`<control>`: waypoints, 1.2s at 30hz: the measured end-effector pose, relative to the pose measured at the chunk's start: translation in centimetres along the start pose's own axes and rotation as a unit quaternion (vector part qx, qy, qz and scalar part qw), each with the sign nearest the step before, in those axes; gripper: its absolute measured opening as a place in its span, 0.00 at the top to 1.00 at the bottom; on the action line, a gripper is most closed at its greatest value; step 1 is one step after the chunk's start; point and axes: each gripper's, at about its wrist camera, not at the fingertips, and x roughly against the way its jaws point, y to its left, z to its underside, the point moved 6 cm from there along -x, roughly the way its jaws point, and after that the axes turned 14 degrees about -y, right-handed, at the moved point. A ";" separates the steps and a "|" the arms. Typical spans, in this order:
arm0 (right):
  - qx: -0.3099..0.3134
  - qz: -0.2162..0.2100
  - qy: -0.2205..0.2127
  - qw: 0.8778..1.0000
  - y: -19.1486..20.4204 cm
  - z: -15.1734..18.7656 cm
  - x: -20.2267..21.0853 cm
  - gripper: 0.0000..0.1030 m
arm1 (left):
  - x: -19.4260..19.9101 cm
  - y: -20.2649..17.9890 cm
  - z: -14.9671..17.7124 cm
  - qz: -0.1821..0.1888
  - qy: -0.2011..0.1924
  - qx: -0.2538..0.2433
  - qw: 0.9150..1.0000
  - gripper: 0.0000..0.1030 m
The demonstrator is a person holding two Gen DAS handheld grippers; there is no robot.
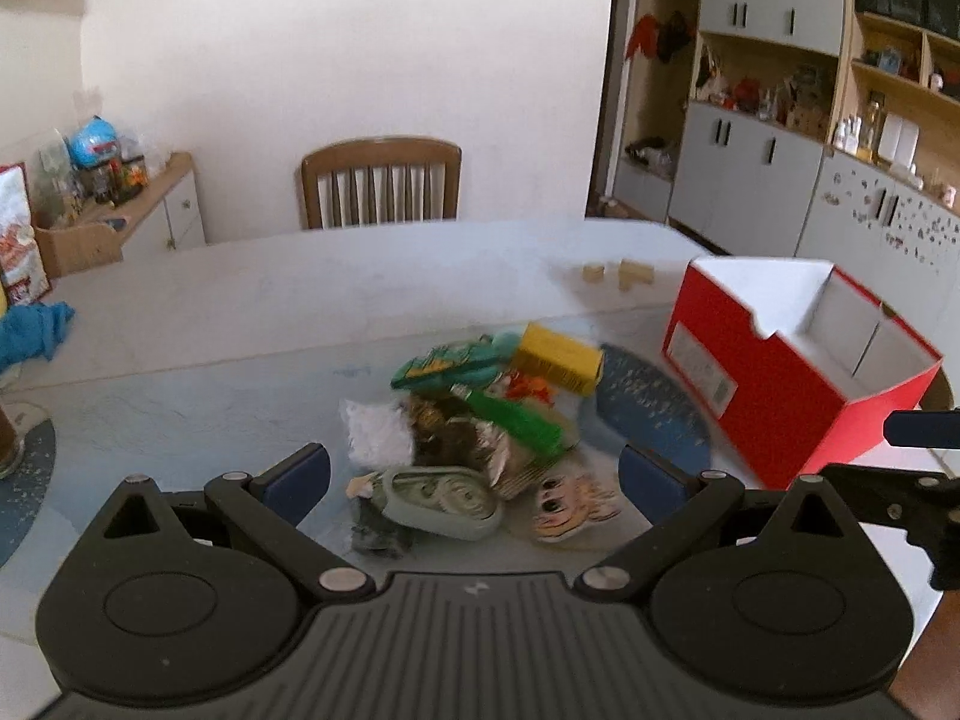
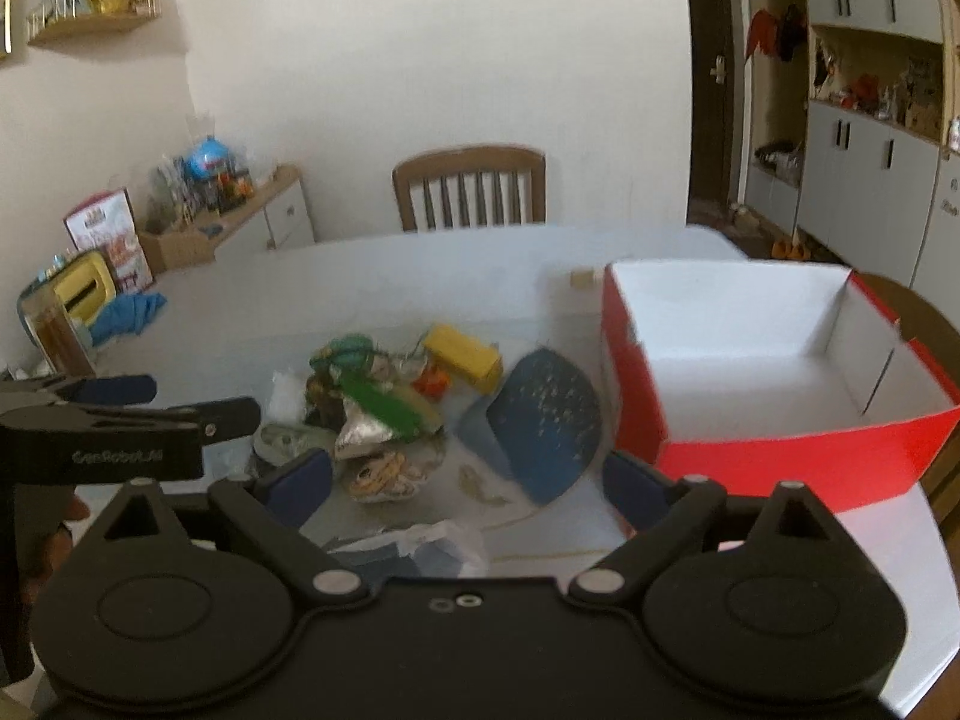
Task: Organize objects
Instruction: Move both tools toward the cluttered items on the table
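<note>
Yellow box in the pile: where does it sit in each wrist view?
Left wrist: yellow box right of centre, at the pile's far right edge.
Right wrist: yellow box at centre, at the pile's far right edge.
Shared landmark: red box, to its right in both.

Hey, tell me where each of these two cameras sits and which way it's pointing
Left wrist: on the left gripper, angled down over its open fingers at the pile; the right gripper pokes in from the right.
Right wrist: on the right gripper, angled down at the pile's right side and the red box; the left gripper enters left, a hand beneath.
Shared: table, pile, box, chair.
</note>
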 end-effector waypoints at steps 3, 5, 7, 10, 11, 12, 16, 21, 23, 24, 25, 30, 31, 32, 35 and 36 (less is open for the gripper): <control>0.001 0.000 0.020 1.000 0.8 0.8 -1.1 0.07 | -1.5 1.0 1.0 0.005 0.013 -0.004 1.000 0.00; -0.002 0.000 0.035 0.999 1.0 1.3 -1.7 0.07 | -2.3 1.5 1.5 0.012 0.022 -0.007 1.000 0.00; -0.007 0.002 0.049 0.999 1.2 1.8 -2.3 0.07 | -2.8 1.4 2.0 0.028 0.027 -0.019 0.999 0.01; -0.013 0.004 0.067 0.998 1.4 2.5 -3.0 0.07 | -3.0 0.1 2.5 0.058 0.023 -0.055 0.997 0.01; -0.014 0.006 0.072 0.997 1.4 2.8 -3.3 0.07 | -3.1 -0.2 2.6 0.062 0.018 -0.070 0.995 0.01; -0.017 0.009 0.078 0.997 1.4 3.1 -3.6 0.07 | -3.3 -0.4 2.7 0.063 0.015 -0.078 0.995 0.01; -0.045 0.020 0.107 0.993 1.0 4.2 -4.8 0.08 | -4.6 0.4 3.0 0.062 0.018 -0.091 0.994 0.01; -0.044 0.025 0.125 0.991 1.3 5.1 -5.5 0.08 | -6.6 1.5 4.4 0.069 0.043 -0.099 0.992 0.01; -0.041 0.022 0.132 0.990 1.5 5.4 -5.9 0.08 | -7.3 1.9 4.5 0.067 0.046 -0.097 0.992 0.01; -0.040 0.022 0.135 0.990 1.7 5.6 -6.0 0.08 | -7.7 2.2 4.5 0.068 0.048 -0.095 0.992 0.01; -0.039 0.021 0.138 0.989 1.8 5.7 -6.3 0.08 | -8.0 2.3 4.5 0.070 0.050 -0.095 0.992 0.01; -0.038 0.016 0.154 0.987 2.5 6.2 -7.3 0.08 | -9.0 2.1 5.1 0.098 0.062 -0.111 0.987 0.01; -0.038 0.015 0.157 0.987 2.6 6.3 -7.5 0.08 | -9.1 2.0 5.3 0.103 0.062 -0.114 0.986 0.01; -0.038 0.013 0.160 0.986 2.7 6.4 -7.7 0.08 | -9.1 1.9 5.4 0.107 0.061 -0.119 0.985 0.01; -0.039 0.009 0.167 0.985 2.9 6.7 -8.1 0.08 | -9.2 1.4 5.8 0.120 0.062 -0.139 0.981 0.08; -0.039 0.007 0.170 0.985 3.0 6.8 -8.2 0.08 | -9.2 1.3 5.8 0.122 0.062 -0.144 0.980 0.09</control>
